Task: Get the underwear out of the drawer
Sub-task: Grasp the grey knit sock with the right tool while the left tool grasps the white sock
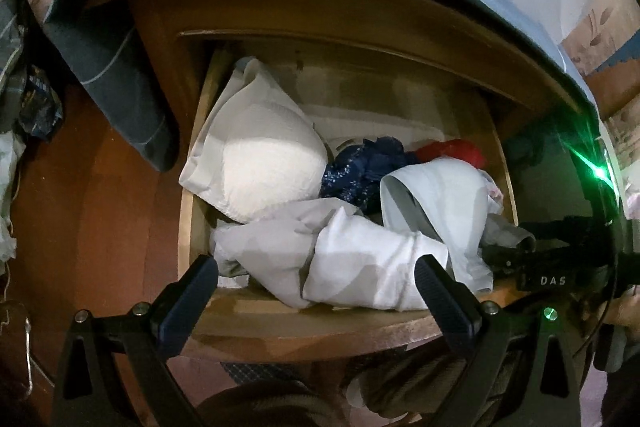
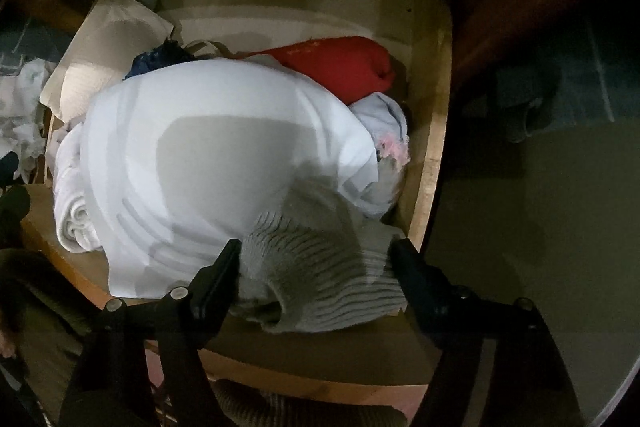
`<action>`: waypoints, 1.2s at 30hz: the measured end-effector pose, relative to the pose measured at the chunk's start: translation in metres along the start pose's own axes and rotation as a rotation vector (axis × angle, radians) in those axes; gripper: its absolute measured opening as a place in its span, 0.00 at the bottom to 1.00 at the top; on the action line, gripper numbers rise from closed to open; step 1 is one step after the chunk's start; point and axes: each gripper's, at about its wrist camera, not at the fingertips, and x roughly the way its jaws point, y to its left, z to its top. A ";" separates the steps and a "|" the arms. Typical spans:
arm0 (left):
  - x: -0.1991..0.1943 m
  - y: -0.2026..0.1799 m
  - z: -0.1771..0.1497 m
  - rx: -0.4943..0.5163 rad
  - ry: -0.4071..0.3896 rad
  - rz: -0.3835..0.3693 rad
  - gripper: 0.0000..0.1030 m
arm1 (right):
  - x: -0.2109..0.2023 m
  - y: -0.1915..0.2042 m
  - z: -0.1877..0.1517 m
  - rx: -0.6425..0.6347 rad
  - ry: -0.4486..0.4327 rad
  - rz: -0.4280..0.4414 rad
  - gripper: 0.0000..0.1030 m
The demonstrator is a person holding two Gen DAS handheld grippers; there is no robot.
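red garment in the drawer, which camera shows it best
The right wrist view: the red garment lies unobstructed at the back of the drawer, with its folded shape clear. In the left wrist view only a small red patch peeks out behind the white underwear.

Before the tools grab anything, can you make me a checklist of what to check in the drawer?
1. Drawer pulled open: ok.
2. Grey ribbed garment sits between the right tool fingers: ok.
3. Right tool pressing firmly on it: cannot tell.
4. Left tool open, over the white garment: ok.
5. Grey piece free of the big white garment overlapping it: not ok.
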 end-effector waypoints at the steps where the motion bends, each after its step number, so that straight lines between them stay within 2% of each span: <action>1: 0.000 0.000 0.000 -0.001 0.000 0.000 0.98 | 0.001 0.001 0.000 -0.007 -0.004 -0.003 0.68; 3: 0.000 0.000 0.000 0.001 0.000 0.000 0.98 | 0.004 0.002 -0.001 -0.009 -0.014 -0.025 0.55; 5: 0.000 0.000 0.000 0.000 0.000 0.004 0.98 | 0.005 0.001 -0.004 -0.001 -0.025 -0.019 0.48; 12: 0.001 -0.004 0.001 0.024 0.010 0.003 0.98 | -0.009 -0.010 -0.014 0.089 -0.111 0.014 0.33; 19: 0.002 -0.017 -0.001 0.089 0.017 -0.010 0.98 | -0.033 -0.021 -0.031 0.202 -0.238 0.105 0.31; 25: -0.001 -0.040 -0.001 0.201 0.009 -0.033 0.99 | -0.032 -0.020 -0.030 0.205 -0.236 0.125 0.31; 28: 0.004 -0.048 0.000 0.211 0.010 -0.002 0.99 | -0.028 -0.018 -0.028 0.195 -0.236 0.123 0.31; 36: 0.038 -0.057 0.008 0.204 0.116 0.080 0.99 | -0.024 -0.016 -0.025 0.177 -0.225 0.125 0.31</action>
